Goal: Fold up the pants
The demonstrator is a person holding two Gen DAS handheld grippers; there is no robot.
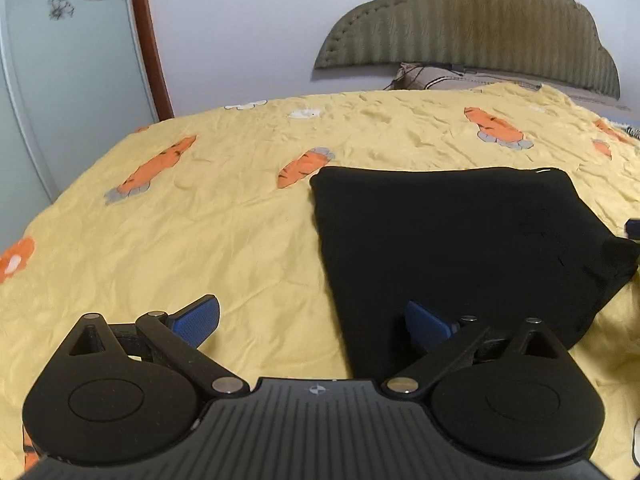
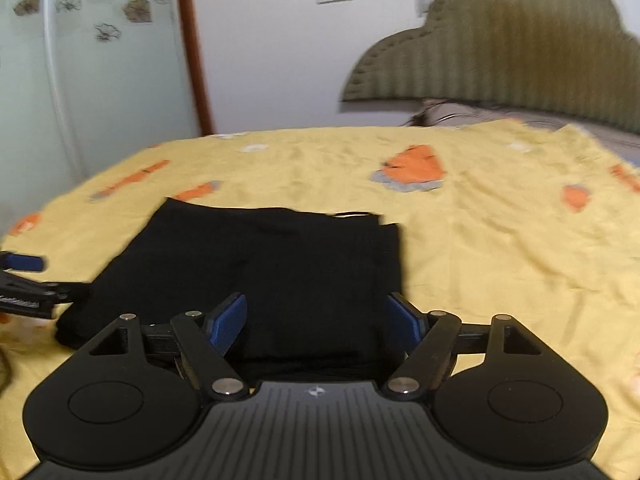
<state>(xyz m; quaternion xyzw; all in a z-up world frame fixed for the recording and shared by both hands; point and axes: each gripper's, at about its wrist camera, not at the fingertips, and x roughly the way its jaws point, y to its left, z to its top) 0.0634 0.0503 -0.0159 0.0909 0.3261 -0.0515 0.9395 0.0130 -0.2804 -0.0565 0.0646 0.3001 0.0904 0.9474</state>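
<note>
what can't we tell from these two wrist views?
- Pants, left wrist view: the near edge is hidden behind the left gripper; uniform black hides the fold lines.
- Pants, right wrist view: the near edge is hidden behind the right gripper.
- Bedsheet, right wrist view: motion blur smears the carrot prints.
- Pillow, left wrist view: mostly hidden behind the sheet.

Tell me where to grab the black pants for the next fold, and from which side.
Probably grip the near edge of the pants, coming in low from the front. They lie flat on the yellow sheet, and the open right gripper already straddles that edge.
</note>
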